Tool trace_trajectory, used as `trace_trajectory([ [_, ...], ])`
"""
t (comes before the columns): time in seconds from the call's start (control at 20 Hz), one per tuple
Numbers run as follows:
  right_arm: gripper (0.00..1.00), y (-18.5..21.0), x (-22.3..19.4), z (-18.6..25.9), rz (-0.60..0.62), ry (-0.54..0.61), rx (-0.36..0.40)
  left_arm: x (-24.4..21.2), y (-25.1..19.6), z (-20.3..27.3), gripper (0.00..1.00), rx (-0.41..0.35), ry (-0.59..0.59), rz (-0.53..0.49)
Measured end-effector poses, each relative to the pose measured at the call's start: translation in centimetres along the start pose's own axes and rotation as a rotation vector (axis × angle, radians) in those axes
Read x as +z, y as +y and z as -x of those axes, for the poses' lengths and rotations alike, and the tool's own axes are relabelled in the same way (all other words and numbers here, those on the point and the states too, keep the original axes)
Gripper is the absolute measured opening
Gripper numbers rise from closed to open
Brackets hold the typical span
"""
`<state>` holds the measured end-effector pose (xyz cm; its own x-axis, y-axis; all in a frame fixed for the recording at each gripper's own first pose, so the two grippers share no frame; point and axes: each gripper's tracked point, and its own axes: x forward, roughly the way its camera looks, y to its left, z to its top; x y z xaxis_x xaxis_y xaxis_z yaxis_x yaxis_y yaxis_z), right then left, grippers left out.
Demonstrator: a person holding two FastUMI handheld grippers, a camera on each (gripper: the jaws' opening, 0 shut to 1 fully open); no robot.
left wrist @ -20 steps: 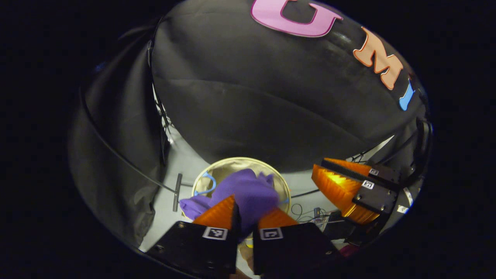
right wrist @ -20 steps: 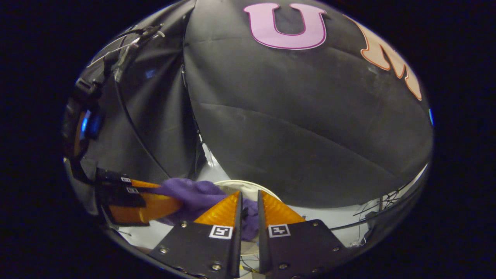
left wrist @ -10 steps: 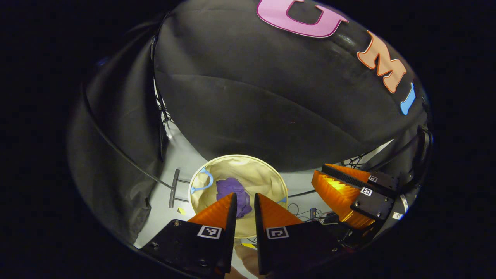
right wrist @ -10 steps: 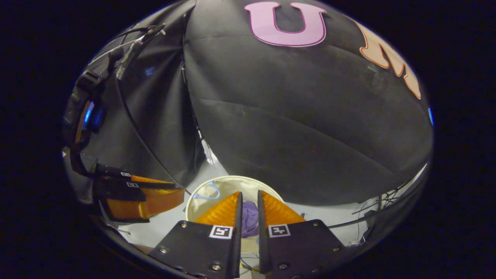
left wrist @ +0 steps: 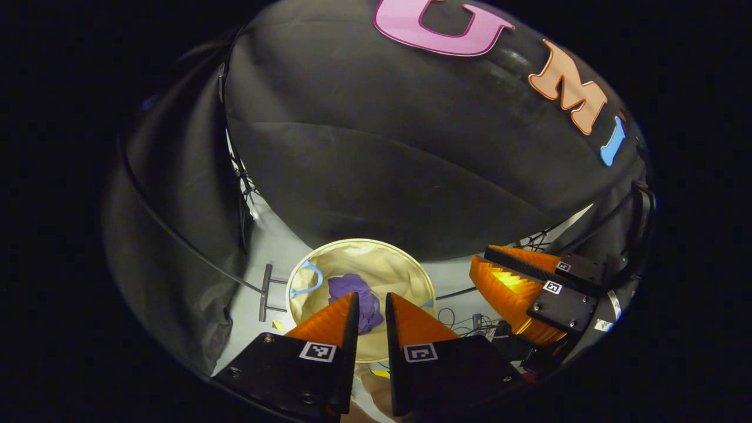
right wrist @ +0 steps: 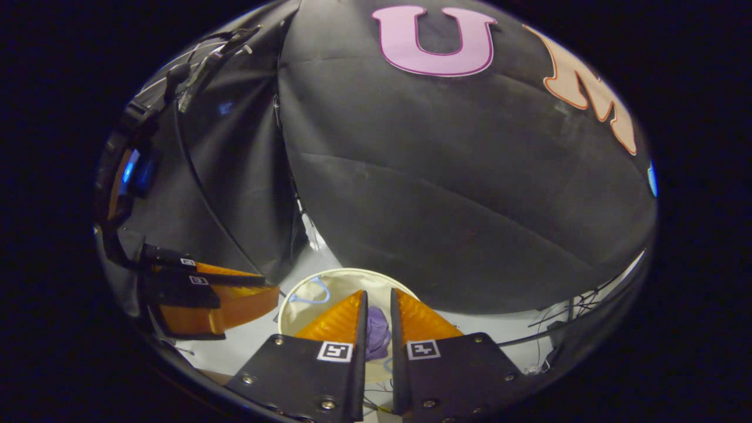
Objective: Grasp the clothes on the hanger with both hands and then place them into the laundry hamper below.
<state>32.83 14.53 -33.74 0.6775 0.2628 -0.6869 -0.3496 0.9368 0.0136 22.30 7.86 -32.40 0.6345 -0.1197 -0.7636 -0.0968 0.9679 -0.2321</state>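
The purple garment lies crumpled at the bottom of the round cream hamper on the floor. My left gripper hovers above the hamper, its fingers a narrow gap apart with nothing between them. To its right in the left gripper view, my right gripper hangs at about the same height, also empty. In the right gripper view the garment shows through the gap of my right gripper, inside the hamper. The left gripper is at the left there.
A blue handle hangs on the hamper's left rim. A dark bar lies on the pale floor left of the hamper. Loose cables run over the floor to its right. Black cloth walls close in behind and to the left.
One second ago the purple garment hung between both grippers over the hamper. It has dropped inside and settled. The left fingers stand closer together; both grippers hover almost still.
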Motion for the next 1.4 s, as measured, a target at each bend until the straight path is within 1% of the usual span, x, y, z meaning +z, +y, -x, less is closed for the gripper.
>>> trace_trajectory([
  [0.1,0.19,-0.3,0.5,0.4,-0.004,-0.005,-0.011,0.6,-0.8,1.1,0.28,-0.012,-0.026,-0.017],
  [0.2,0.19,-1.3,1.2,2.2,-0.012,-0.034,-0.031,1.8,-1.5,2.1,0.28,-0.022,-0.066,-0.043],
  [0.35,0.19,-3.3,4.1,5.2,-0.007,-0.111,-0.074,4.3,-2.5,4.0,0.28,-0.039,-0.154,-0.078],
  [0.55,0.19,-4.9,9.0,9.3,0.003,-0.239,-0.144,8.3,-4.4,8.2,0.28,-0.066,-0.290,-0.131],
  [0.6,0.19,-5.4,9.5,10.6,0.007,-0.271,-0.160,9.4,-4.9,9.4,0.28,-0.071,-0.327,-0.148],
  [0.7,0.19,-5.9,11.9,13.6,0.024,-0.343,-0.200,11.6,-6.1,12.1,0.27,-0.081,-0.407,-0.187],
  [0.75,0.14,-6.2,13.0,15.1,0.030,-0.375,-0.218,12.6,-6.5,13.5,0.27,-0.085,-0.446,-0.205],
  [0.8,0.19,-6.3,13.9,16.7,0.029,-0.408,-0.233,13.4,-7.0,15.1,0.27,-0.090,-0.486,-0.222],
  [0.95,0.19,-5.8,16.4,21.6,-0.002,-0.508,-0.264,15.3,-7.6,19.9,0.27,-0.093,-0.601,-0.260],
  [1.0,0.19,-4.4,16.8,24.3,-0.013,-0.542,-0.277,15.9,-7.8,21.7,0.27,-0.094,-0.639,-0.270],
  [1.15,0.19,-4.2,17.9,29.9,-0.026,-0.629,-0.314,16.3,-8.5,27.2,0.27,-0.099,-0.751,-0.286],
  [1.2,0.19,-4.1,17.7,31.3,-0.034,-0.652,-0.322,16.9,-9.1,28.0,0.19,-0.100,-0.781,-0.289],
  [1.3,0.19,-3.6,17.2,34.1,-0.049,-0.683,-0.335,16.8,-9.7,30.4,0.19,-0.106,-0.822,-0.310],
  [1.35,0.19,-3.3,17.0,35.3,-0.059,-0.694,-0.341,16.6,-9.8,31.7,0.34,-0.105,-0.835,-0.325],
  [1.4,0.19,-3.1,16.7,36.6,-0.066,-0.708,-0.349,16.5,-10.2,33.0,0.34,-0.101,-0.850,-0.342],
])
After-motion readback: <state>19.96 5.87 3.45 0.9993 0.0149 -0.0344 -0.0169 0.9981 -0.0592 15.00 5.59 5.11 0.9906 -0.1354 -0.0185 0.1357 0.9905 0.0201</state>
